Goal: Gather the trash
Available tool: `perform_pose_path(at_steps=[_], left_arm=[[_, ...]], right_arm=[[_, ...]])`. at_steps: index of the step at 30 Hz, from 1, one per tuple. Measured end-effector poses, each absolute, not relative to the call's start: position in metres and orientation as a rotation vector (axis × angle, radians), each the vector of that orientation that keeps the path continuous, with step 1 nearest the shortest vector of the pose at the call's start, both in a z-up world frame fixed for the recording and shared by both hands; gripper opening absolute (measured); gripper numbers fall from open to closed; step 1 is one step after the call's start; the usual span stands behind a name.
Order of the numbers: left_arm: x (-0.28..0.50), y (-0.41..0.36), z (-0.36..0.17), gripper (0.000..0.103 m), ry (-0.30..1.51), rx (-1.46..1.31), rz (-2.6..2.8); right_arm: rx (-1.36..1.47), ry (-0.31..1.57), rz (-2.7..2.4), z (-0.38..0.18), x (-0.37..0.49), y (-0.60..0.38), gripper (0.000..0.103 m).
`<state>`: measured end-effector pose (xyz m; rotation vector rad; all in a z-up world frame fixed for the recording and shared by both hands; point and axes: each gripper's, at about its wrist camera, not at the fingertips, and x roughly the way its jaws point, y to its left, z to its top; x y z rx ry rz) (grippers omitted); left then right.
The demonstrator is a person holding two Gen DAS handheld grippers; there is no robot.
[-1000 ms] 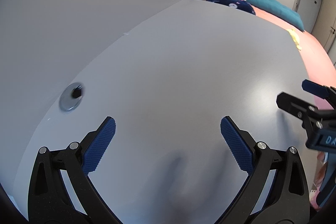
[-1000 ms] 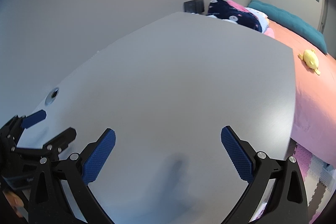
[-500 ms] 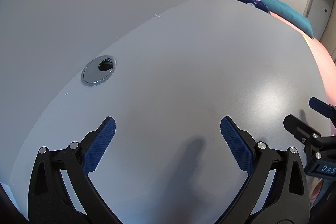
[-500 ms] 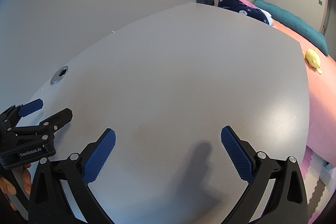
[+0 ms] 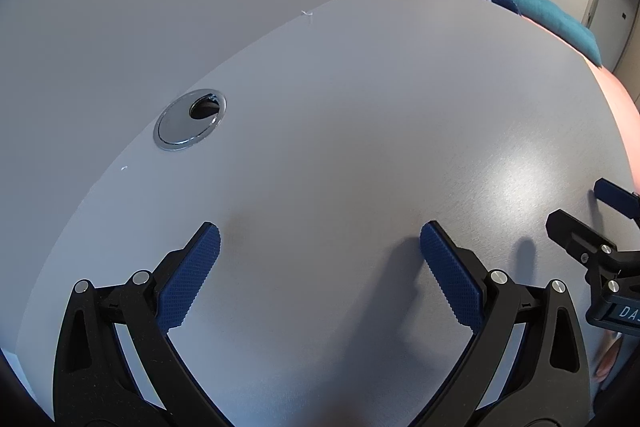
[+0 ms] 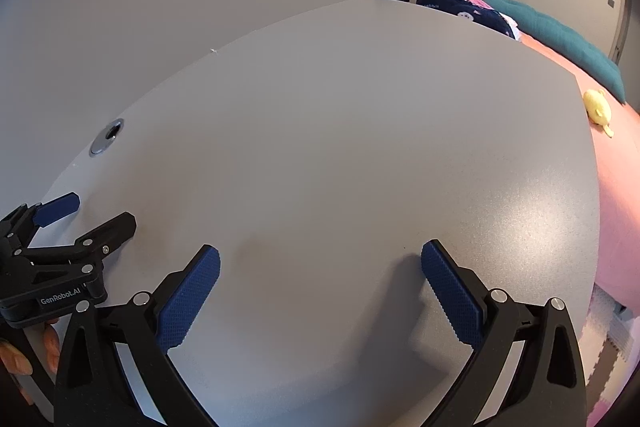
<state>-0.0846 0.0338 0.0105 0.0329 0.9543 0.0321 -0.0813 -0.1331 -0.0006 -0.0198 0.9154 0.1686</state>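
No trash shows in either view. My left gripper is open and empty, low over the grey desk. My right gripper is open and empty over the same desk. The right gripper also shows at the right edge of the left wrist view. The left gripper shows at the left edge of the right wrist view. Both hold nothing.
A round metal cable grommet sits in the desk near the wall; it also shows in the right wrist view. Beyond the desk's right edge is a bed with a pink sheet, a yellow plush toy, a teal pillow and a dark blue pillow.
Both grippers have dropped closer to the desk and tilted down. The grommet has slid up and right in the left wrist view. Both jaws have stayed open.
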Motion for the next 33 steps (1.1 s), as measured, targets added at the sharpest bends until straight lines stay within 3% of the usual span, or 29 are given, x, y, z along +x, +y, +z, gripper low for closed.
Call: perform_pose_path(at_steps=[33], left_arm=[[-0.0792, 0.037, 0.0093, 0.097, 0.961, -0.007, 0.03]], right_arm=[[-0.083, 0.93, 0.128, -0.0047, -0.0801, -0.1276, 0.101]])
